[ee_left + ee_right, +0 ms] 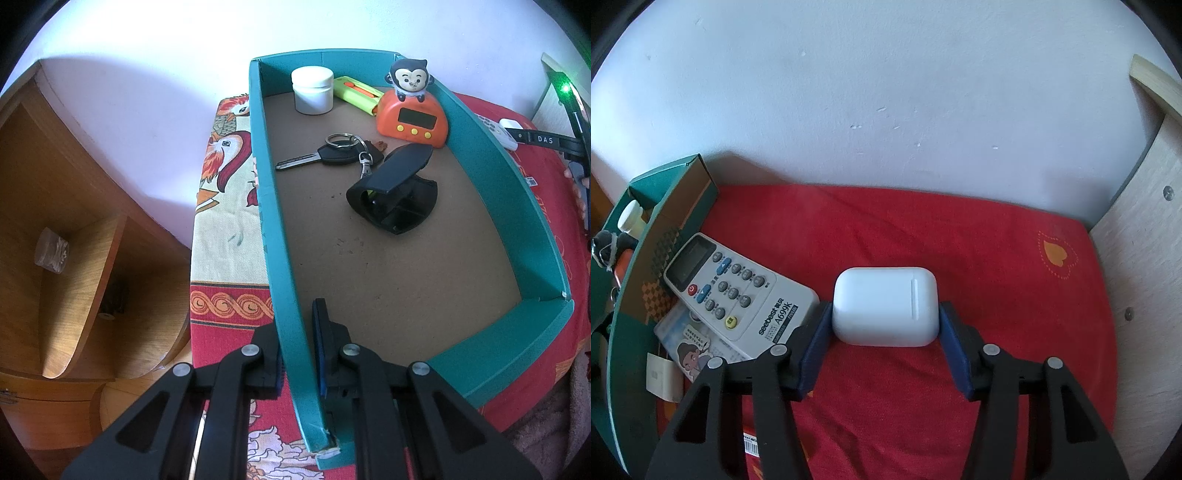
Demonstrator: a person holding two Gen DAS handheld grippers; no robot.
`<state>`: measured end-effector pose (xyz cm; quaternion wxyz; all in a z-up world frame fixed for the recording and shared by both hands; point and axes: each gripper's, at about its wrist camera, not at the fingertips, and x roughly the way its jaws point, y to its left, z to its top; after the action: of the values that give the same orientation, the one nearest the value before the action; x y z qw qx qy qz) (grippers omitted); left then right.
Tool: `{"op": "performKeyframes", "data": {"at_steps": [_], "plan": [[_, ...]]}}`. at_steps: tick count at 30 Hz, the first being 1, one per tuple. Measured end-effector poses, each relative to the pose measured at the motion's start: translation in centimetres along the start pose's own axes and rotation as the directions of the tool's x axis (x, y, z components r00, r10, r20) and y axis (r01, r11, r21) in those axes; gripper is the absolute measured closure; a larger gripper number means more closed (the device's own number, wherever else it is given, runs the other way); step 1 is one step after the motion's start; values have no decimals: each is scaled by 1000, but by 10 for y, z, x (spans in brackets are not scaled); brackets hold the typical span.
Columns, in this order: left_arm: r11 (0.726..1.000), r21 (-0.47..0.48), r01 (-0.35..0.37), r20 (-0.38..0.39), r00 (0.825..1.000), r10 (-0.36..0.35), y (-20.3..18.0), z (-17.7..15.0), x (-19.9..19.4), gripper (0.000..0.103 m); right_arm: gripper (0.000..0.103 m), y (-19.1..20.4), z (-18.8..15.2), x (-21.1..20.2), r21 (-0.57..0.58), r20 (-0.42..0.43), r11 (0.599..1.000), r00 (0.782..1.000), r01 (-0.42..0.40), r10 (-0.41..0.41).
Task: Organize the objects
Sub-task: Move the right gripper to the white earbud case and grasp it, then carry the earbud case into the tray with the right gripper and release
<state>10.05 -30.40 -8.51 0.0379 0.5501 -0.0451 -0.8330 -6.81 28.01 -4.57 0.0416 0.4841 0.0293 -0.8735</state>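
A teal box (495, 162) lies on the red cloth and holds a white jar (312, 89), a green cutter (356, 94), an orange monkey clock (412, 110), a key with ring (325, 153) and a black clip holder (393, 188). My left gripper (299, 347) is shut on the box's left wall near the front corner. My right gripper (884, 325) is shut on a white earbud case (884, 306), held just over the red cloth. The box's outer wall (646, 280) shows at the left in the right wrist view.
A white remote (738, 288), a printed card (698, 343) and a small white tag (663, 376) lie beside the box. A wooden cabinet (66, 229) stands left of the table. A pale wooden panel (1145, 258) stands at the right. The wall is close behind.
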Motion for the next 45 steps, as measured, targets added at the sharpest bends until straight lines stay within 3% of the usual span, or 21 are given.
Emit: {"op": "performKeyframes", "data": {"at_steps": [6,15,23,25,34,40,45], "plan": [[1000,-1,-1,0,1000,1,0,0,0,93,46,-2,4,-2,9,5,1000,1000,-6,6],[1000,-3,0,1,1000,0,-1,0,-1,93,46,-11,-11,-44,33,44,999,999,-11,9],[1000,-5,1,3,1000,-1,1,-1,0,93,46,-30,-19,-76,3,60,998,996,-68,67],[1000,-5,1,3,1000,-1,1,-1,0,93,46,13,9,-66,-21,54,996,994,-92,93],[1000,-6,1,4,1000,-1,2,-1,0,93,46,76,3,-95,-189,52,958,972,-215,229],[1000,-7,1,4,1000,-1,2,-1,0,93,46,135,-5,-104,-345,-2,890,949,-296,315],[1000,-8,1,4,1000,-1,2,-1,0,93,46,182,-20,-98,-463,-86,810,927,-361,364]]}}
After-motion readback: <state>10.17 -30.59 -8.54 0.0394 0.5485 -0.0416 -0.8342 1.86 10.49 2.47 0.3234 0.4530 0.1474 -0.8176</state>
